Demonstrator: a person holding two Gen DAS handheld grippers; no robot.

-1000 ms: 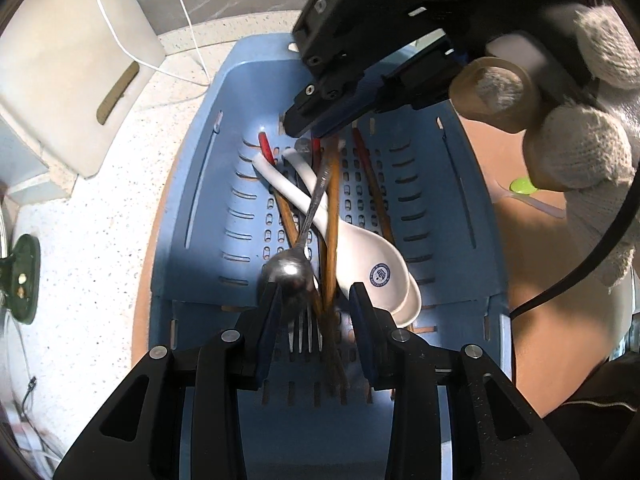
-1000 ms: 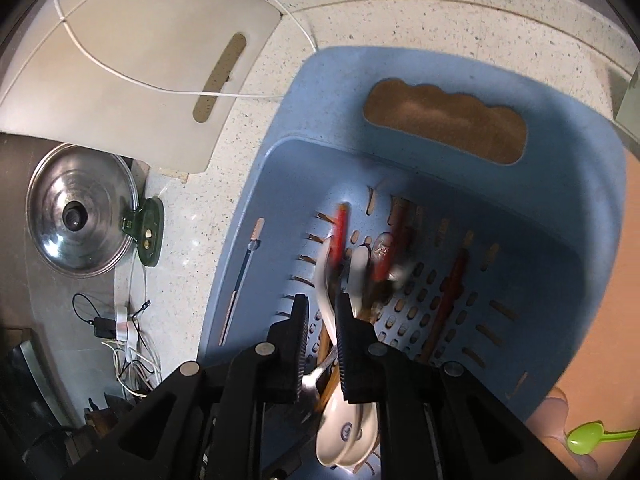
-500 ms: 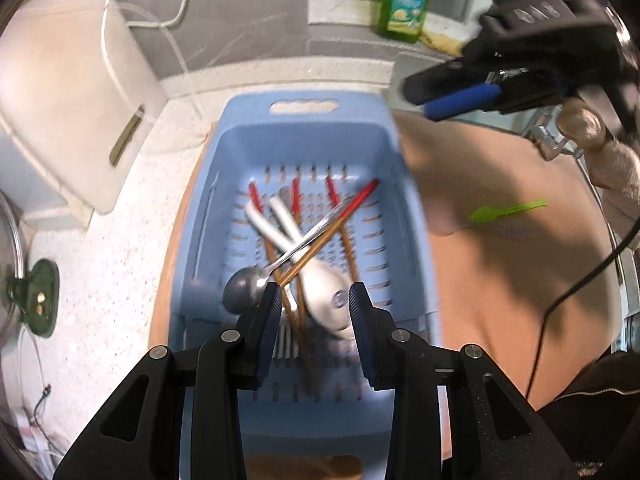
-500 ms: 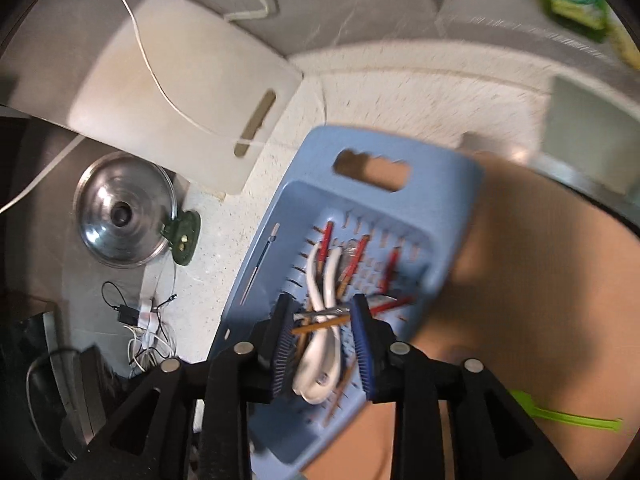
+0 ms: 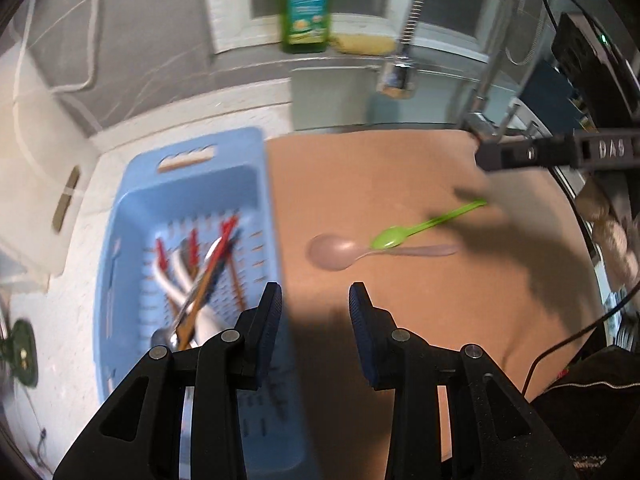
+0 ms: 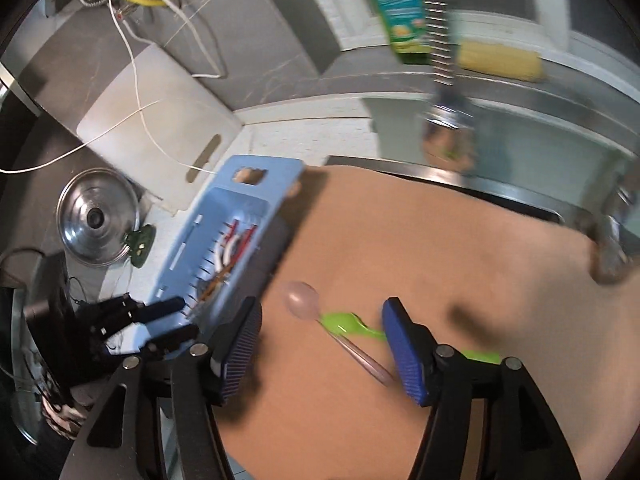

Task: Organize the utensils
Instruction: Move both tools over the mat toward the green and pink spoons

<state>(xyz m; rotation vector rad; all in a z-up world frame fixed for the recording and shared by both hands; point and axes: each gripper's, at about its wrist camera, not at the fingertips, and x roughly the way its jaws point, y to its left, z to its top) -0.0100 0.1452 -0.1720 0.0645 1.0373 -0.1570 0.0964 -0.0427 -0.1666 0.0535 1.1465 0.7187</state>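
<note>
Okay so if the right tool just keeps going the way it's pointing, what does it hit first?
Most likely the two plastic spoons on the brown mat: the green spoon lying across the pale pink spoon, both straight ahead between the right tool's open, empty jaws. Depth is hard to judge here.

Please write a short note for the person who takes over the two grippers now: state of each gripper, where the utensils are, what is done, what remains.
Left gripper: open, nothing between its fingers.
Right gripper: jaws have just been opening, nothing held, above the brown mat.
Blue plastic basket: holds white spoons, red-tipped chopsticks and metal cutlery, piled and crossed.
On the mat: a translucent pinkish plastic spoon and a bright green plastic spoon, crossing each other.
Done: nothing sorted that I can see.
Left: sort the basket's utensils and these two spoons.
</note>
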